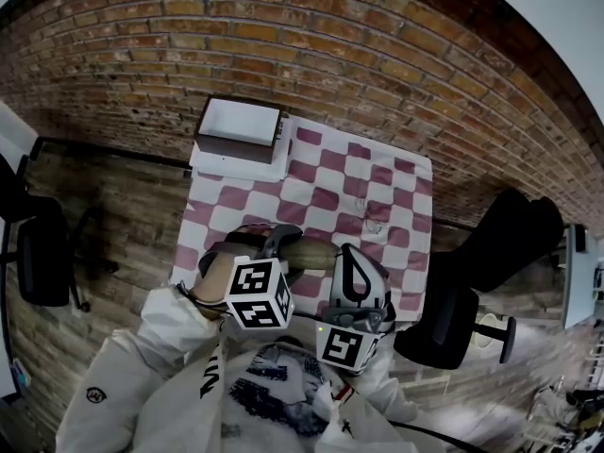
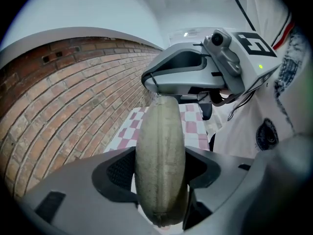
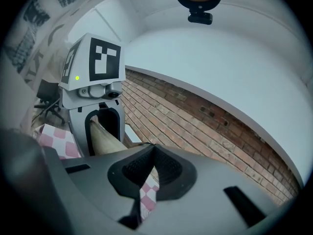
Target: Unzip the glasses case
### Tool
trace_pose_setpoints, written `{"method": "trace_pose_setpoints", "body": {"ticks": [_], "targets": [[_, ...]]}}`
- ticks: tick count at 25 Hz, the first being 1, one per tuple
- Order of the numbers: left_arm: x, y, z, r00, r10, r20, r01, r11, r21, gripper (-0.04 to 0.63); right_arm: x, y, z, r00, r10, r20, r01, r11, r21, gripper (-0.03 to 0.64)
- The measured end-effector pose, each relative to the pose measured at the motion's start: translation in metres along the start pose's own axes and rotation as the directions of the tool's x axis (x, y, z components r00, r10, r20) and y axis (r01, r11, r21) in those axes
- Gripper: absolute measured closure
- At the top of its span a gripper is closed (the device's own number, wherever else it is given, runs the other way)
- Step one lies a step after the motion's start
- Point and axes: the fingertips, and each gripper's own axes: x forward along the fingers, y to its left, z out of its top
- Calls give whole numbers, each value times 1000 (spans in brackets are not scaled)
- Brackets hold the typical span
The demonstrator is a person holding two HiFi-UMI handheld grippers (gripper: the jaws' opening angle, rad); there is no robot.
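Observation:
A beige oblong glasses case (image 1: 307, 251) hangs in the air over the checked tablecloth (image 1: 363, 182), held between both grippers. My left gripper (image 1: 274, 245) is shut across the case's body; in the left gripper view the case (image 2: 160, 155) fills the gap between the pads of that gripper (image 2: 160, 182). My right gripper (image 1: 338, 256) meets the case's far tip (image 2: 157, 97), with its jaws pressed together (image 3: 153, 148) on the zipper pull there. The pull itself is hidden between the pads. In the right gripper view the case (image 3: 105, 140) runs away to the left gripper (image 3: 95, 106).
An open white-lined box (image 1: 238, 128) sits at the table's far left corner. A small clear object (image 1: 375, 225) lies on the cloth. Black office chairs stand to the left (image 1: 42, 253) and right (image 1: 453, 324) of the table. Brick surrounds it.

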Motion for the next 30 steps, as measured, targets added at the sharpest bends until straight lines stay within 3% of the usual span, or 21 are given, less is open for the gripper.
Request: {"method": "trace_pose_setpoints", "body": {"ticks": [5, 10, 13, 16, 19, 23, 30], "targets": [[1, 3, -3, 1000, 9, -23, -9, 1000, 17, 316, 3, 3, 4, 1000, 7, 9, -7, 1000, -14, 604], [4, 6, -3, 1000, 9, -11, -9, 1000, 18, 314, 5, 2, 0, 999, 31, 11, -31, 999, 35, 603], [5, 5, -1, 1000, 26, 9, -26, 999, 22, 314, 6, -2, -3, 999, 32, 28, -36, 991, 127, 603], [4, 6, 0, 999, 41, 24, -41, 999, 17, 314, 3, -8, -1, 996, 37, 87, -60, 959, 278, 601], [2, 9, 2, 998, 47, 47, -46, 999, -24, 314, -3, -14, 0, 995, 32, 96, -61, 946, 319, 600], [0, 16, 6, 995, 70, 78, -61, 992, -106, 314, -11, -20, -5, 996, 5, 88, -42, 902, 429, 598], [5, 10, 8, 992, 122, 40, -113, 975, -193, 313, -29, -17, -17, 992, 62, 106, -106, 870, 481, 598]]}}
